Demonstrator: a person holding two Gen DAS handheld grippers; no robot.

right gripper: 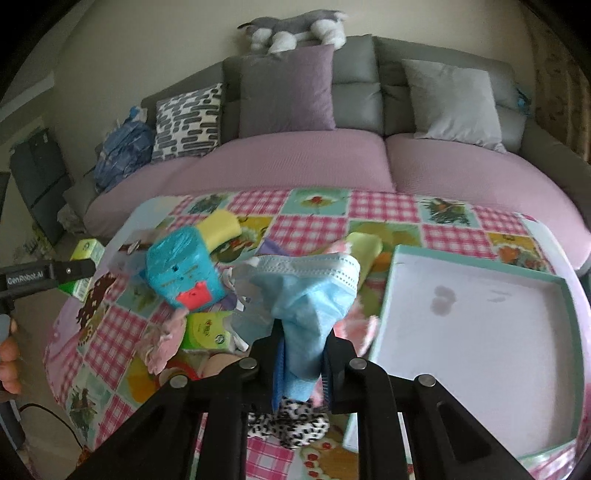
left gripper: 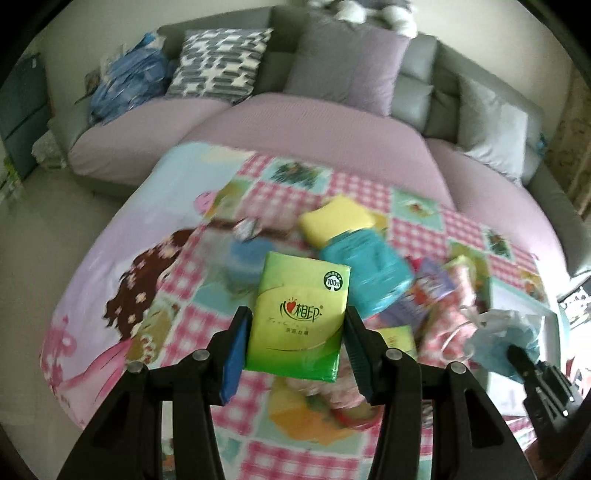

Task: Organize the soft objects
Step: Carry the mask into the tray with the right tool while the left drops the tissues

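My left gripper [left gripper: 295, 325] is shut on a green tissue pack [left gripper: 297, 314] and holds it above the patchwork-covered table [left gripper: 147, 229]. My right gripper [right gripper: 301, 341] is shut on a light blue face mask [right gripper: 310, 291], lifted above the pile. It also shows at the right of the left wrist view [left gripper: 506, 339]. On the table lie a teal tissue pack [right gripper: 183, 271], a yellow sponge [right gripper: 219, 229], a second green tissue pack [right gripper: 208, 330], pink cloths [right gripper: 164, 339] and a leopard-print cloth [right gripper: 291, 424].
A shallow white box with a teal rim [right gripper: 476, 314] sits on the table's right side. Behind the table stands a grey sofa [right gripper: 369, 66] with purple seat covers, several cushions, a blue bag [right gripper: 123, 151] and a plush dog [right gripper: 295, 29] on its back.
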